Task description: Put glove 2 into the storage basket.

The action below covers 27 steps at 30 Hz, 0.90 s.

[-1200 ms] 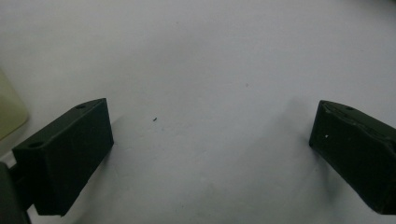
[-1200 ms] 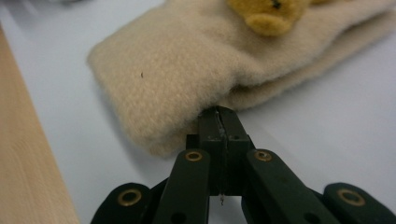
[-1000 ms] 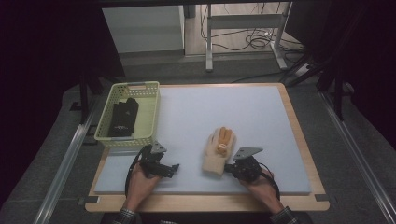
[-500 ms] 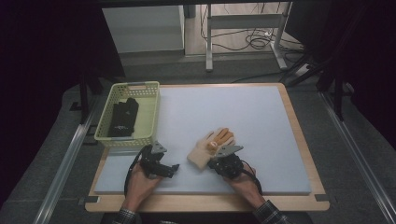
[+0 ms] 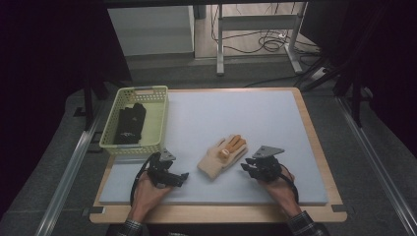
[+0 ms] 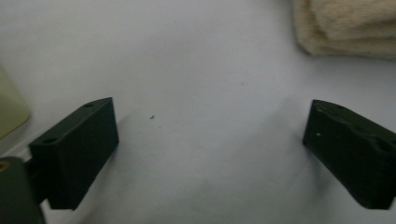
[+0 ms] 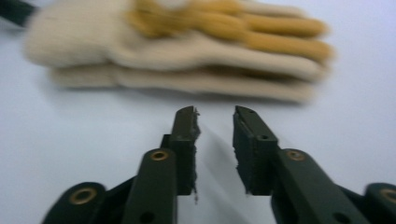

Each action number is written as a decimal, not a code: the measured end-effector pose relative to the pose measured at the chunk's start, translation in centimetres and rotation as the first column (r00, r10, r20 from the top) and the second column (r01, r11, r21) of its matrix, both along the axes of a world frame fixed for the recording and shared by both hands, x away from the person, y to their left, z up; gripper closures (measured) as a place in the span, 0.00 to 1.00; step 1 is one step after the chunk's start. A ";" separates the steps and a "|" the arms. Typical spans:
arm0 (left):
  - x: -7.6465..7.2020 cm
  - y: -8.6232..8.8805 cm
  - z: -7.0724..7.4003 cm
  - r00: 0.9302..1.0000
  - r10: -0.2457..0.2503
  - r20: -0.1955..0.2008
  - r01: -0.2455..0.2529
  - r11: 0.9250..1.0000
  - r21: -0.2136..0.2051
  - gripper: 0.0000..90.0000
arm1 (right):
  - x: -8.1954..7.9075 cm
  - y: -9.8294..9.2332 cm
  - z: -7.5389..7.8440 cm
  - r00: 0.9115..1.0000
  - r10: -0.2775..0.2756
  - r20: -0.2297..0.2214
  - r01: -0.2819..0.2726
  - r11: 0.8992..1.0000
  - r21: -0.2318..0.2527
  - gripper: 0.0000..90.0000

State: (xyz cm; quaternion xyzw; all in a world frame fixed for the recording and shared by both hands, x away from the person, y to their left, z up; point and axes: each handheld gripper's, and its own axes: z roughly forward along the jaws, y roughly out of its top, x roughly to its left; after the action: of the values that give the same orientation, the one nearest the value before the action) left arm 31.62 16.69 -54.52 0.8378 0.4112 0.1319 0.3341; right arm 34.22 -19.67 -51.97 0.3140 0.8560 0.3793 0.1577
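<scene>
The glove pair (image 5: 223, 156) lies flat on the surface (image 5: 275, 123), released, between my two claws and well apart from the basket (image 5: 160, 118) at the left rear. It is cream knit with orange-coated fingers; its long axis runs on a diagonal, cuff toward my near left, fingertips toward the far right.

I find the right claw (image 5: 247, 169) just beside the fingertip end, on the near-right side, not touching. In the right gripper view the gloves (image 7: 187, 51) stretch crosswise ahead of that claw, cuff at the left, fingers at the right, with bare surface between jaws and fabric. Its jaws have just been opening and stand parted by a narrow gap with nothing between them.

The left claw (image 5: 179, 177) rests near the cuff end, jaws spread wide and empty. In the left gripper view (image 6: 210, 140) the cuff (image 6: 348, 28) sits ahead and to the right of the jaws. I judge both claws about equally near, each to its own end.

Against the earlier frames: the right claw then held the gloves folded and clamped; they now lie flat, shifted leftward and turned, and that claw has backed off to the right. The left hand has not moved.
</scene>
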 end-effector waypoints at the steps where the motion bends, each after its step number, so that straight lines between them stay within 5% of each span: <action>1: 0.0 -0.1 0.2 1.000 -0.015 -0.008 0.015 1.000 -0.020 0.05 | 0.2 -0.6 0.0 1.000 -0.017 0.000 0.017 1.000 -0.001 0.70; 4: -0.1 -0.8 0.9 0.999 -0.042 -0.017 0.041 0.998 -0.054 0.03 | 0.7 -2.4 0.0 0.998 -0.065 0.009 0.065 0.998 -0.011 0.61; 16: 2.0 -6.2 3.9 0.993 -0.121 0.003 0.121 0.990 -0.073 0.00 | 2.3 -6.6 -0.8 0.981 -0.192 0.028 0.193 0.979 -0.059 0.25; 19: 2.7 -8.0 4.4 0.988 -0.153 0.009 0.153 0.987 -0.051 0.00 | 2.7 -7.0 -1.0 0.979 -0.204 -0.006 0.204 0.979 -0.029 0.24; 27: 4.9 -11.5 3.8 0.983 -0.181 -0.014 0.180 0.983 -0.015 0.00 | 2.6 -7.0 -1.1 0.979 -0.205 -0.004 0.204 0.978 -0.028 0.23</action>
State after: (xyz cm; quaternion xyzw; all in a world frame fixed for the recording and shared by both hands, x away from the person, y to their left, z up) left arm 36.50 5.22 -50.70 0.8703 0.3370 0.0917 0.3472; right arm 36.85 -26.65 -53.05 0.3994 0.8248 0.3481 0.1974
